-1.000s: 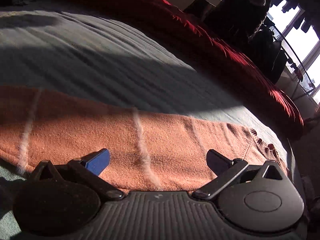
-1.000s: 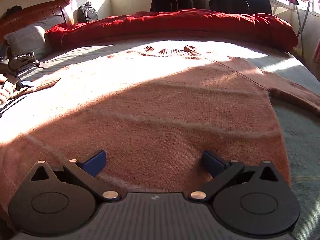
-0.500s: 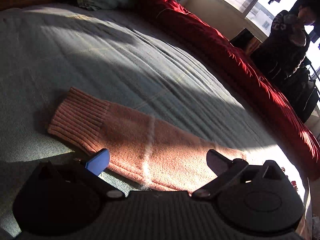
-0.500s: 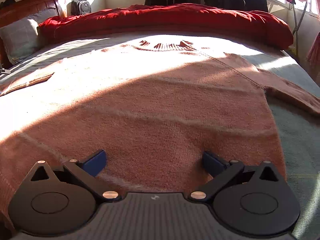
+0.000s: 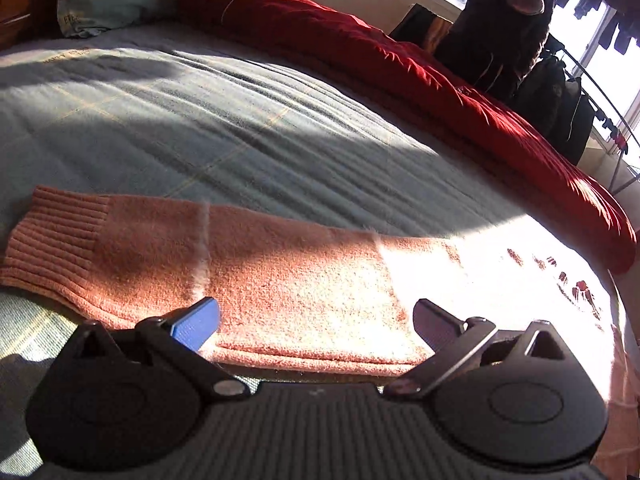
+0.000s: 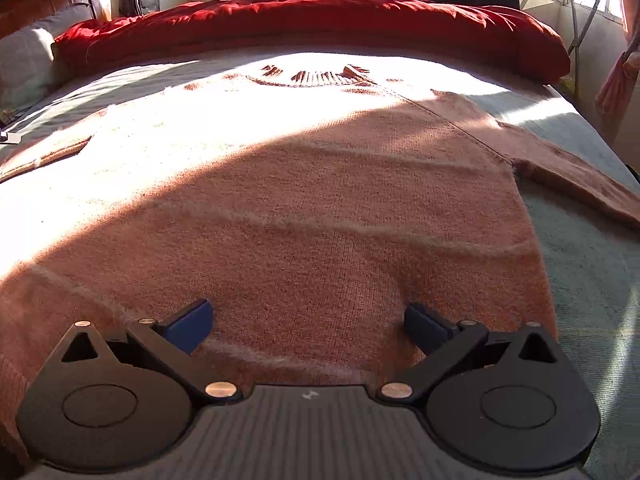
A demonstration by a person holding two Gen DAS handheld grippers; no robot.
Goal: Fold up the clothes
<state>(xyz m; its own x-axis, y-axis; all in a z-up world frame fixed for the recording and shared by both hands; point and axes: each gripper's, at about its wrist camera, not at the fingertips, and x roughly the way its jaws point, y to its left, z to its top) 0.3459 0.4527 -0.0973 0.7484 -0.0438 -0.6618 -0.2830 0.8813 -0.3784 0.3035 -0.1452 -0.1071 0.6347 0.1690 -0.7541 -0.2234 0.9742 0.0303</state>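
Left gripper (image 5: pixel 314 320) swung back along sleeve (image 5: pixel 224 264) toward sweater (image 6: pixel 304 208) body, cuff (image 5: pixel 56 240) now far left; jaws wide, empty. Right gripper (image 6: pixel 306 322) unmoved, wide, empty. Sleeve fold not begun.

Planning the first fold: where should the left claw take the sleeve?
At the ribbed cuff, coming in from its open end. The sleeve lies flat and straight on the bed, so the cuff is its free tip. The left claw hovers open mid-sleeve.

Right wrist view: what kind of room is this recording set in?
Most likely a home bedroom. A salmon knit sweater lies flat on a bed with a grey-green cover, a rolled red duvet along its far side, a wooden headboard and pillow at left.
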